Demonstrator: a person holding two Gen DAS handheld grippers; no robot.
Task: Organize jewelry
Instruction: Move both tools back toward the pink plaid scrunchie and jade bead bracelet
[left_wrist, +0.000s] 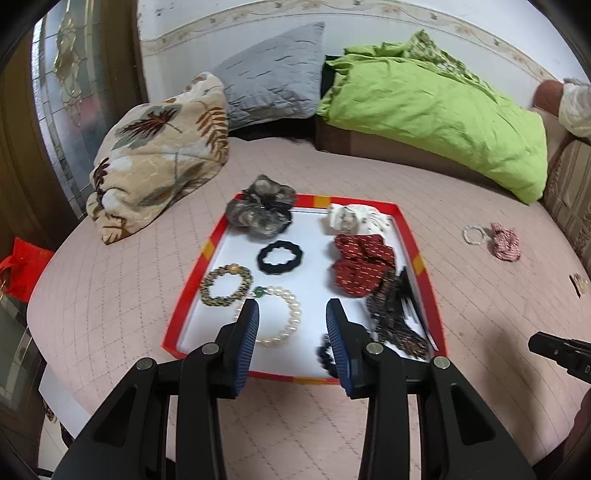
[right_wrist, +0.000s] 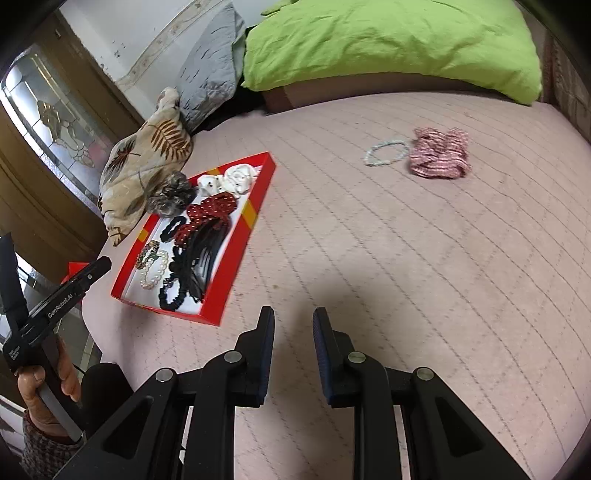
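Red tray (left_wrist: 421, 264) of jewelry, long axis straight ahead of left hand-held gripper (left_wrist: 292, 314).

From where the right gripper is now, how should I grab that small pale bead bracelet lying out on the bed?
Pinch one side of the pale bead bracelet, on its near-left arc, coming straight down. It lies flat as an open loop, and its far-right end sits close against the pink scrunchie. The right gripper is open.

Left tongs (left_wrist: 291, 314) and right tongs (right_wrist: 293, 319) in matte black plastic, ribbed dark-blue pads (left_wrist: 249, 332), round silver screws at the joints, white lettering on one handle, bare-skinned hand (right_wrist: 48, 380), checked sleeve cuff
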